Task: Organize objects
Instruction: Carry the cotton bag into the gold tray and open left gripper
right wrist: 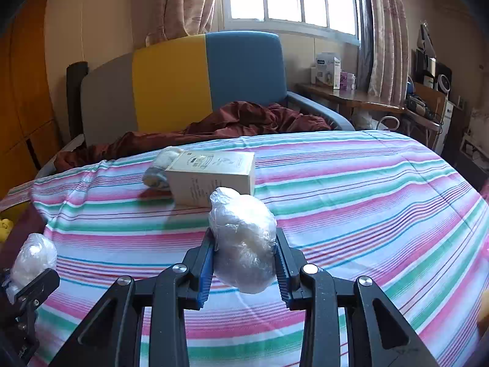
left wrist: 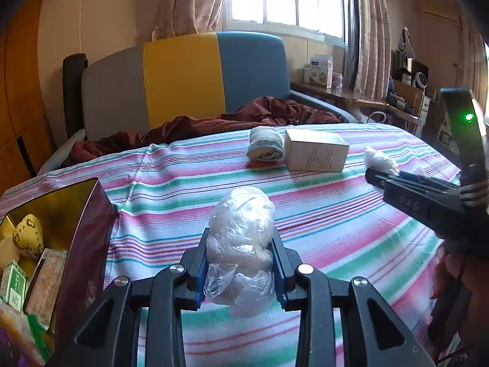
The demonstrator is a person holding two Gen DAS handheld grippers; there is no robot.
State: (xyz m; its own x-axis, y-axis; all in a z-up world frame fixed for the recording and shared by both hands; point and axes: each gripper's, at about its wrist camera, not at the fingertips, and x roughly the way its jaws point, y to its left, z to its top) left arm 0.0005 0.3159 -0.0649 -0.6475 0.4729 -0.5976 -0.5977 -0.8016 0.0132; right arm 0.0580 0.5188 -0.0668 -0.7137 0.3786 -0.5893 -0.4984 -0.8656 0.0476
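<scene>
Mid-carry: left gripper (left wrist: 241, 263) clamped on a plastic-wrapped bundle (left wrist: 241, 238), right gripper (right wrist: 244, 263) clamped on a second wrapped bundle (right wrist: 243, 241), both above the striped bedspread (right wrist: 366, 198). Next, probably: swing left to the open box (left wrist: 88, 214), release inside.

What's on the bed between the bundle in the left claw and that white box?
Only bare striped sheet, seen in the left wrist view, between the plastic bundle in the left gripper and the white box.
</scene>
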